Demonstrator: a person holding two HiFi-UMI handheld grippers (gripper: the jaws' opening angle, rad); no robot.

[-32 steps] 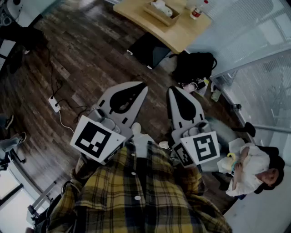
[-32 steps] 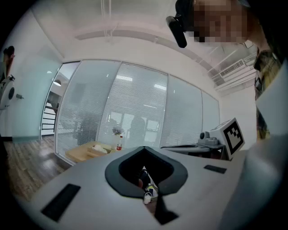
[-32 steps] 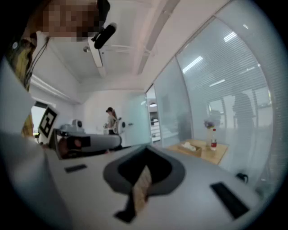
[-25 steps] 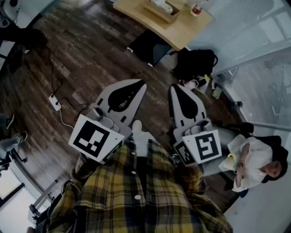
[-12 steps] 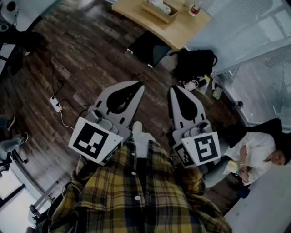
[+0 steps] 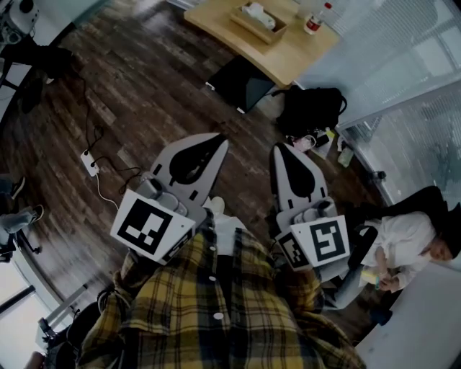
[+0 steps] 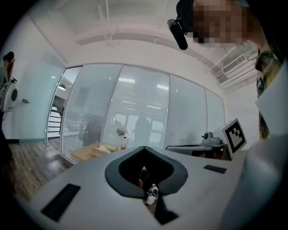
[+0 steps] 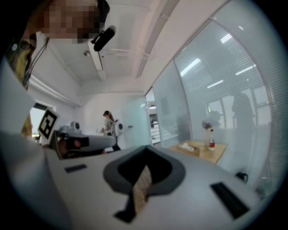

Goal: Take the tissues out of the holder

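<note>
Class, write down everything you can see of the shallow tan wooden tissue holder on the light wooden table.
The shallow tan wooden tissue holder is a rectangular, open-topped box, close in tone to the light wooden table it lies flat on. Crumpled white tissues bulge from its top. It sits askew to the table's edges, a red-labelled bottle standing apart beside it. Only the table and tissues touch it.

Wood, cloth, plastic!
Pale smooth wooden table [image 6: 284, 59] at twelve o'clock, woven checked shirt [image 6: 216, 317] at six, matt grey left gripper [image 6: 220, 142] centre.
</note>
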